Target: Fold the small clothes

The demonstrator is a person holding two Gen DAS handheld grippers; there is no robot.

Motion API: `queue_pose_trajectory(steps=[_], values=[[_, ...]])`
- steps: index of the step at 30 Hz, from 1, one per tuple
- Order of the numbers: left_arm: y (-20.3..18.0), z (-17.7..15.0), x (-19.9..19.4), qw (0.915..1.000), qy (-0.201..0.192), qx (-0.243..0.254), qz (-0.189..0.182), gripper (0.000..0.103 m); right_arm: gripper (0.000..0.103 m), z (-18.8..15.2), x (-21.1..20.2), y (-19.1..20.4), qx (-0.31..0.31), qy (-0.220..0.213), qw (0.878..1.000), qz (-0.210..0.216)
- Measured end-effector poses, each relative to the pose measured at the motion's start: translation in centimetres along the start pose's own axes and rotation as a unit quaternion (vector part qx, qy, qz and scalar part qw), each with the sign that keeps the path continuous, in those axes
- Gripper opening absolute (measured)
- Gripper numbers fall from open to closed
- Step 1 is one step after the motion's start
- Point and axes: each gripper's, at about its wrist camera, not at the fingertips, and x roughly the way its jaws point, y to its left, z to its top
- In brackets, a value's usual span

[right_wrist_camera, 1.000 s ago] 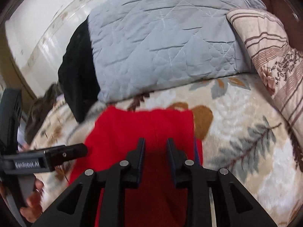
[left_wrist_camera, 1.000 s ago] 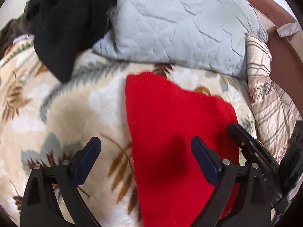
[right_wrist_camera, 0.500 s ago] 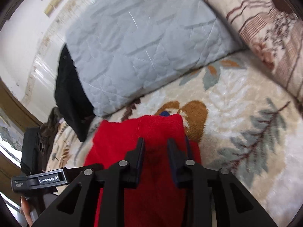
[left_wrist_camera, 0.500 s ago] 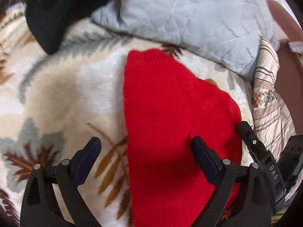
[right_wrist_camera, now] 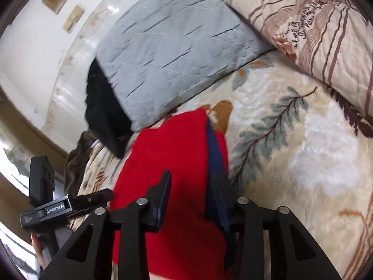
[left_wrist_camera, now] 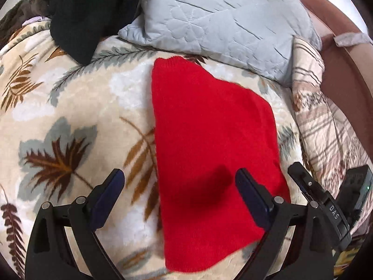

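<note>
Since a second ago the right gripper (right_wrist_camera: 186, 196) has gone from nearly pressed together to partly spread, with the red knit garment (left_wrist_camera: 209, 140) running between its two dark pads, while the left gripper (left_wrist_camera: 179, 186) has kept its wide spread above the garment's near left edge. Nearest, the left jaws stand far apart and hold nothing, one pad over the leaf-print fleece blanket (left_wrist_camera: 70, 116), the other over red cloth. Whether the right pads grip the knit or only straddle it cannot be told from its own view; they look to be letting go. The garment lies flat on the blanket as a folded oblong, its far end narrower and just short of the grey quilted pillow (left_wrist_camera: 221, 23). Judging from this, the fold has just been laid, and doing it well means freeing the right pads without dragging the top layer, then smoothing or taking the near edge squarely so the layers stay aligned. Farther off lie a black garment (left_wrist_camera: 88, 11) and a striped beige pillow (right_wrist_camera: 314, 30).
</note>
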Motion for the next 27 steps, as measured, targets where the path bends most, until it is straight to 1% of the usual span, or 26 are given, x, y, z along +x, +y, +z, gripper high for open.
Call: queue_pose_trajectory(steps=[1, 2, 3, 4, 6, 7, 10, 12, 14, 15, 17, 19, 22, 23, 24, 27], values=[[-0.2, -0.7, 0.5, 1.0, 0.009, 0.003, 0.002, 0.097, 0.041, -0.7, 0.8, -0.1, -0.004, 0.02, 1.0, -0.013], [-0.2, -1.3, 1.4, 0.9997, 0.022, 0.007, 0.006, 0.097, 0.042, -1.5, 2.1, -0.3, -0.006, 0.053, 0.998, -0.032], [-0.4, -1.8, 2.5, 0.9992, 0.039, 0.01, 0.009, 0.097, 0.042, -2.0, 2.4, -0.4, -0.008, 0.053, 0.998, -0.041], [-0.4, -2.2, 3.4, 0.9986, 0.052, 0.011, 0.006, 0.098, 0.042, -2.2, 2.2, -0.3, -0.011, 0.037, 0.998, -0.044], [-0.3, -2.8, 4.5, 0.997, 0.077, 0.003, -0.008, 0.098, 0.042, -2.1, 1.8, 0.1, -0.006, 0.041, 0.998, -0.054], [-0.2, -2.8, 4.6, 0.9966, 0.081, -0.004, -0.012, 0.098, 0.042, -1.8, 1.5, 0.2, -0.001, 0.043, 0.998, -0.052], [-0.5, -2.3, 3.4, 0.9973, 0.072, 0.013, -0.01, 0.097, 0.044, -0.7, 0.2, -0.2, 0.0, 0.034, 0.998, -0.05], [-0.7, -1.8, 2.2, 0.998, 0.055, 0.033, -0.006, 0.097, 0.045, 0.1, -0.8, -0.7, 0.001, 0.022, 0.998, -0.056], [-0.7, -1.1, 1.1, 0.9983, 0.036, 0.044, -0.015, 0.097, 0.047, 0.7, -1.3, -1.4, 0.01, 0.01, 0.998, -0.059], [-0.3, -0.6, 0.7, 0.9983, 0.031, 0.041, -0.026, 0.097, 0.049, 1.1, -1.6, -2.0, 0.019, 0.004, 0.998, -0.056], [0.6, 0.4, 0.4, 0.998, 0.03, 0.021, -0.051, 0.097, 0.052, 1.8, -2.0, -3.3, 0.044, -0.007, 0.998, -0.043], [2.1, 1.3, 0.5, 0.9961, 0.03, -0.014, -0.081, 0.097, 0.057, 2.4, -1.8, -4.4, 0.069, -0.014, 0.997, -0.029], [3.7, 2.2, 1.6, 0.9901, 0.045, -0.06, -0.119, 0.097, 0.061, 2.9, -1.1, -5.5, 0.098, -0.017, 0.995, -0.01], [4.0, 2.4, 2.2, 0.9876, 0.051, -0.072, -0.13, 0.097, 0.065, 3.1, -0.6, -5.5, 0.104, -0.017, 0.994, -0.007], [4.2, 2.4, 2.7, 0.9856, 0.056, -0.081, -0.138, 0.097, 0.067, 3.2, -0.2, -5.4, 0.102, -0.017, 0.995, -0.006], [4.7, 2.3, 4.5, 0.9768, 0.076, -0.106, -0.17, 0.097, 0.068, 3.7, 0.8, -4.2, 0.077, -0.016, 0.997, 0.012]])
